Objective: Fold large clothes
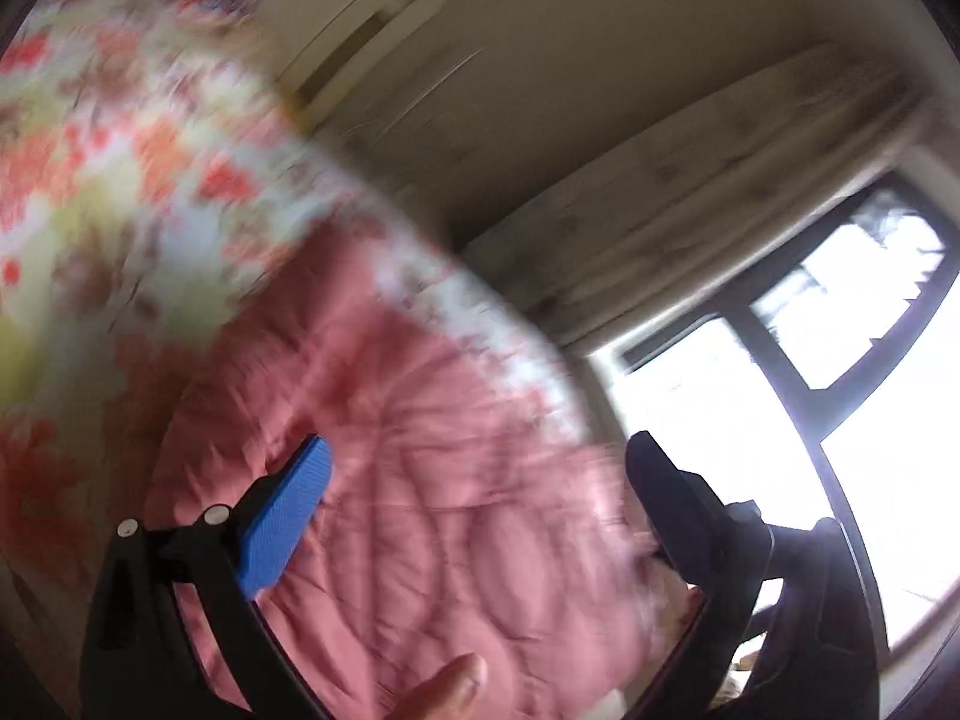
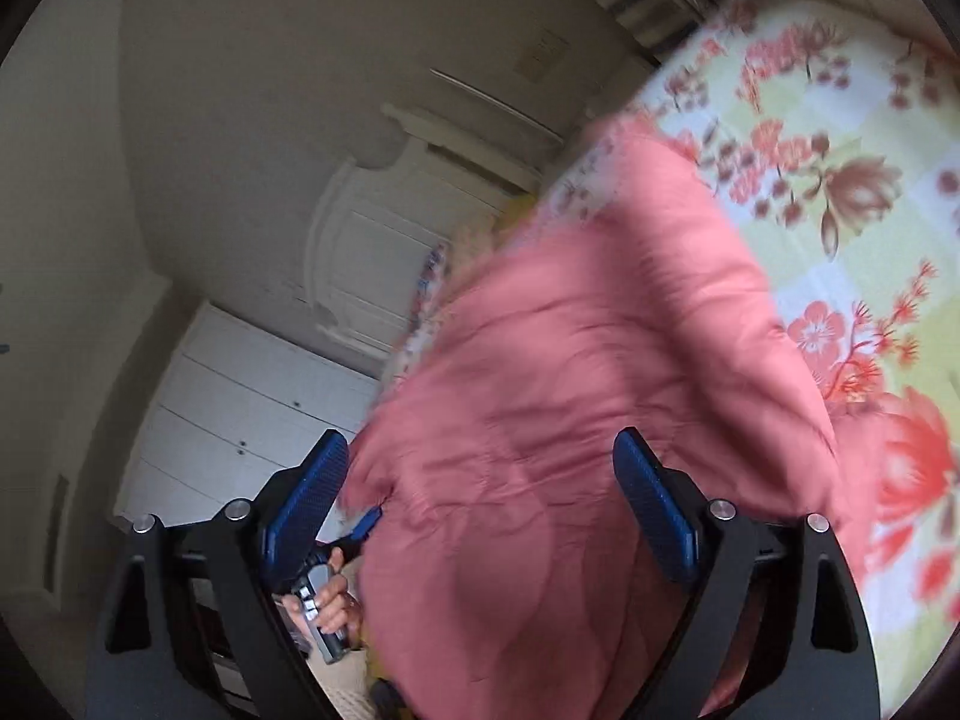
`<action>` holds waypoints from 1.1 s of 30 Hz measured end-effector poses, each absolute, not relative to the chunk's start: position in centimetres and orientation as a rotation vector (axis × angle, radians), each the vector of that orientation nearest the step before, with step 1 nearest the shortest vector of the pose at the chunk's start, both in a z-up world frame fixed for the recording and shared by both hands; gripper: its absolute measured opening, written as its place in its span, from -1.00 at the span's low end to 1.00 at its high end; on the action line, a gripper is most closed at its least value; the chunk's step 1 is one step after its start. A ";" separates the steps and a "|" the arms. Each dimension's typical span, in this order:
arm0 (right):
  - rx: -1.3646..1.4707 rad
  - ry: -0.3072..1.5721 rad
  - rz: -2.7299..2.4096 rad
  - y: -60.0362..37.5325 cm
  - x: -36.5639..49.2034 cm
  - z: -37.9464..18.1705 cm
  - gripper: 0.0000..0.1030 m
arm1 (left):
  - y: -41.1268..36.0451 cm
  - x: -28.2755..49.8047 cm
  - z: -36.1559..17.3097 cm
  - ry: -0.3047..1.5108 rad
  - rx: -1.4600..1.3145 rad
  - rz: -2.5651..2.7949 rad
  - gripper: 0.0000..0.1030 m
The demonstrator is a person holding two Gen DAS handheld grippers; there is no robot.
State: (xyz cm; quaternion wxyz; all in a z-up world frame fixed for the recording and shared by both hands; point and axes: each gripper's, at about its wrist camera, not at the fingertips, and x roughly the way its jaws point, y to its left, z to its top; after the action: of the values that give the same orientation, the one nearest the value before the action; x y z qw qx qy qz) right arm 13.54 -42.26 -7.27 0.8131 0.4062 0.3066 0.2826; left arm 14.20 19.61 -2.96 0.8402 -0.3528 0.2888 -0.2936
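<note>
A large pink quilted garment (image 1: 420, 450) lies rumpled on a bed with a floral sheet (image 1: 120, 150). My left gripper (image 1: 480, 480) stands wide open over it, and its blue pad (image 1: 288, 516) is clear of the cloth. In the right wrist view the same pink garment (image 2: 570, 390) fills the middle, spread across the floral sheet (image 2: 840, 180). My right gripper (image 2: 483, 498) is also wide open, its blue pads (image 2: 654, 504) apart and not pressing the fabric. A hand holding the left gripper's handle (image 2: 327, 594) shows at lower left. Both views are motion-blurred.
A bright window (image 1: 780, 390) with a pale curtain (image 1: 690, 210) is to the right in the left wrist view. White wardrobe doors (image 2: 252, 420) and a panelled door (image 2: 384, 252) stand beyond the bed's edge. A fingertip (image 1: 456, 684) shows at the bottom.
</note>
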 end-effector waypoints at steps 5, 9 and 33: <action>0.588 0.513 0.494 -41.0 10.1 -0.9 0.68 | 19.7 13.7 2.8 0.512 -0.653 -0.461 0.95; 0.399 0.495 0.376 -37.5 10.9 1.2 0.68 | 14.8 16.7 3.6 0.638 -0.374 -0.195 0.95; -0.045 0.761 0.113 -30.9 14.7 -12.0 0.69 | 10.9 17.2 -9.5 0.737 -0.003 0.055 0.96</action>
State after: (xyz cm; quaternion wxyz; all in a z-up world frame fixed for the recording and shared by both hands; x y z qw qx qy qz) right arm 14.65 -30.93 -11.99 0.9268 -0.0217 0.3710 0.0549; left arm 17.17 10.91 -9.52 0.9325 -0.0016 0.3601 0.0271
